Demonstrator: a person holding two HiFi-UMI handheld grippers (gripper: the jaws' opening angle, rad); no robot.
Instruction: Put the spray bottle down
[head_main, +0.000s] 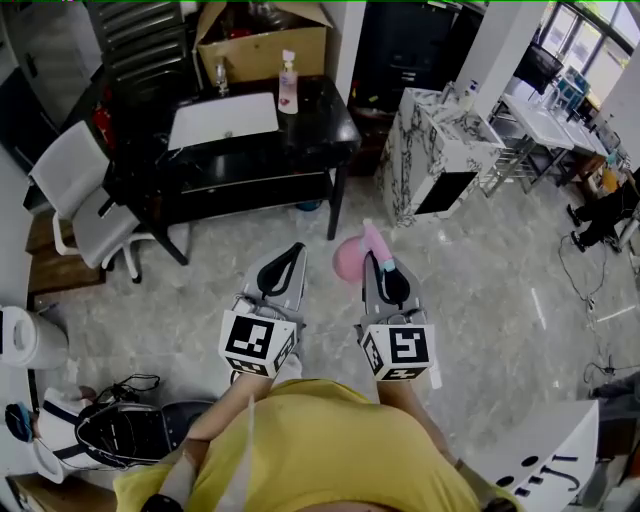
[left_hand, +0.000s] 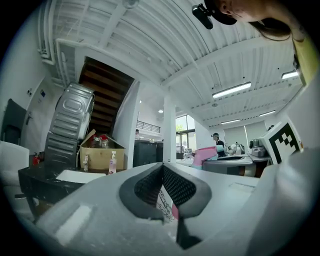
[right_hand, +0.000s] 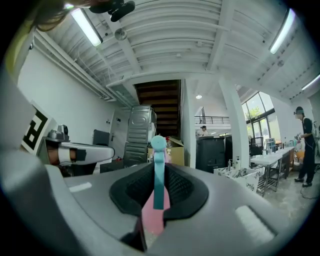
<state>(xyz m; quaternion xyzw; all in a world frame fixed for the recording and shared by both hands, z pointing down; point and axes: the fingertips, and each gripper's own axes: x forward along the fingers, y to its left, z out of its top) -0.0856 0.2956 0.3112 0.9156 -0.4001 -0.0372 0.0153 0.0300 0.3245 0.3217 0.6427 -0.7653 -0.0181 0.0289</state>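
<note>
PICTURED: My right hand-held gripper (right_hand: 160, 172), held level, is clamped on a pink plastic spray bottle with a teal nozzle piece (head_main: 349, 260). The bottle hangs in the air above the grey marbled floor (head_main: 470, 290) and touches no surface. My left hand-held gripper (left_hand: 162, 172), just beside it, has its jaws together on nothing.

The putting-down looks not yet begun; this is the carry. Ahead and well apart stands a glossy black bench (head_main: 330, 125) bearing a white rectangular tray (head_main: 222, 120) and a pink pump bottle (head_main: 288, 85), with an open brown cardboard box (head_main: 262, 50) behind them.

The next move, as I judge it, calls for bringing the spray bottle over a bare patch of that bench. It then needs lowering upright until its base rests, and only then should the jaws part.

No brand or label on the spray bottle can be read. The cubes on both hand-held grippers carry black-and-white square codes, not words.
</note>
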